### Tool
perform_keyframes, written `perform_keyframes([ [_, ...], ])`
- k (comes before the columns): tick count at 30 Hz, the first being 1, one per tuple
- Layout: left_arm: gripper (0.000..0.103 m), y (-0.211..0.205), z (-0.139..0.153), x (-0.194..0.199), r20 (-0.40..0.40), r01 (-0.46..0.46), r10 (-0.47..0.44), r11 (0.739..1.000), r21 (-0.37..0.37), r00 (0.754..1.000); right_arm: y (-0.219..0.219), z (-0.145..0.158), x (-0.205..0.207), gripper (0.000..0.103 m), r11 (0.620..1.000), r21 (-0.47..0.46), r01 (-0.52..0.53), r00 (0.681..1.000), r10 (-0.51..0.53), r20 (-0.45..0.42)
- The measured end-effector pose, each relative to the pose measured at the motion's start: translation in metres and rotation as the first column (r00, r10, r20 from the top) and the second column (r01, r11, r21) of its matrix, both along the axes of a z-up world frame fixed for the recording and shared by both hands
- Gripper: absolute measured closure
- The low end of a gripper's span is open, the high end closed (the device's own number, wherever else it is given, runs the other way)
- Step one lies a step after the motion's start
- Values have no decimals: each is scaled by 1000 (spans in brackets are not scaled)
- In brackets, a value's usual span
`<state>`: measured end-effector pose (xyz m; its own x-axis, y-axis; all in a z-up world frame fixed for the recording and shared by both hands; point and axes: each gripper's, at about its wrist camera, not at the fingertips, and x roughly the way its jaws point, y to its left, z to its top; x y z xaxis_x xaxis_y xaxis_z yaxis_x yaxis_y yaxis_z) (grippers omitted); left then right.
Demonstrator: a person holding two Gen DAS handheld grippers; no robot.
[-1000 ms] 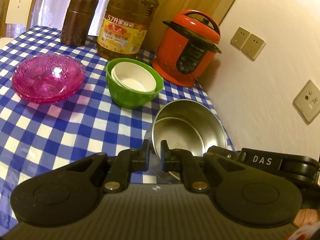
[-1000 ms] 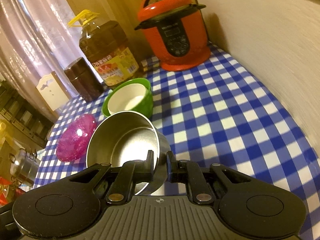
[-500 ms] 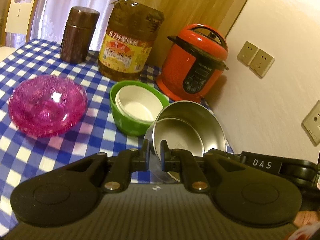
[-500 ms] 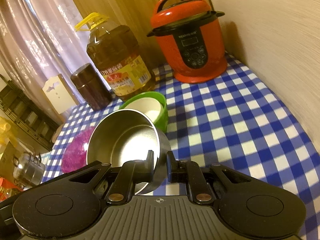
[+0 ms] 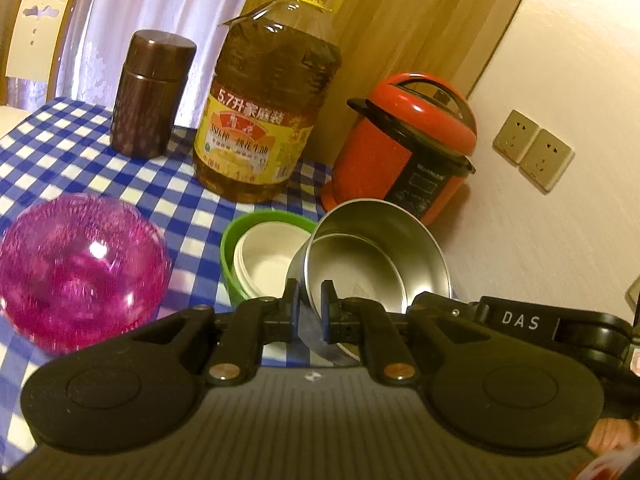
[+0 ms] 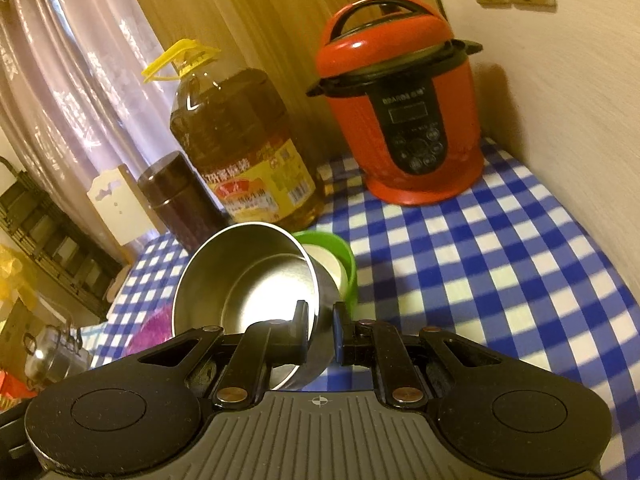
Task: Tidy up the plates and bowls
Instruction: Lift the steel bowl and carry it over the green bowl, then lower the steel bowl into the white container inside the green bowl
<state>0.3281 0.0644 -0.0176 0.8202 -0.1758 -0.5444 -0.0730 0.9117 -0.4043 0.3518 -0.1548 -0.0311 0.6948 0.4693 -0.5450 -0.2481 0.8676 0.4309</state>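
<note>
Two nested steel bowls [image 5: 380, 256] hang above the blue-checked tablecloth [image 5: 168, 200], held by both grippers. My left gripper [image 5: 310, 304] is shut on the near left rim. My right gripper [image 6: 320, 320] is shut on the right rim of the steel bowls [image 6: 248, 276]; its black body [image 5: 520, 320] shows in the left wrist view. Just beyond stands a green bowl [image 5: 230, 248] with white bowls [image 5: 272, 264] nested inside; the steel stack overlaps its right side. The same green bowl [image 6: 348, 260] shows behind the steel in the right wrist view. Stacked pink glass bowls [image 5: 80, 268] sit to the left.
At the back stand a large oil bottle [image 5: 264, 112], a brown canister [image 5: 152, 96] and a red pressure cooker [image 5: 404, 148]. A wall with sockets [image 5: 532, 152] bounds the right side. A white chair back [image 5: 36, 32] and curtains lie beyond the table's far left.
Both grippers have carried the steel bowls forward toward the back of the table. The green bowl, once well ahead, now sits right behind and partly under the steel stack.
</note>
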Motion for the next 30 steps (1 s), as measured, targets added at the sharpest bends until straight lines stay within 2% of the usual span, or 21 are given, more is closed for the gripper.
perform_keyframes([
  [6,94,9,1,27,12,-1,1,1000,-4,1000,11,-3,28,92,1000,-4,0,1000,0,2],
  [12,94,25,-10,50,-15,-16,15,999,-45,1000,22,-7,56,93,1000,-12,-9,1000,9,8],
  [16,94,30,-21,61,-37,-28,26,998,-47,999,32,-13,70,93,999,-37,-26,1000,26,2],
  [30,94,32,-36,71,-88,-37,30,995,-89,996,35,-27,86,93,998,-51,-27,999,25,-40],
])
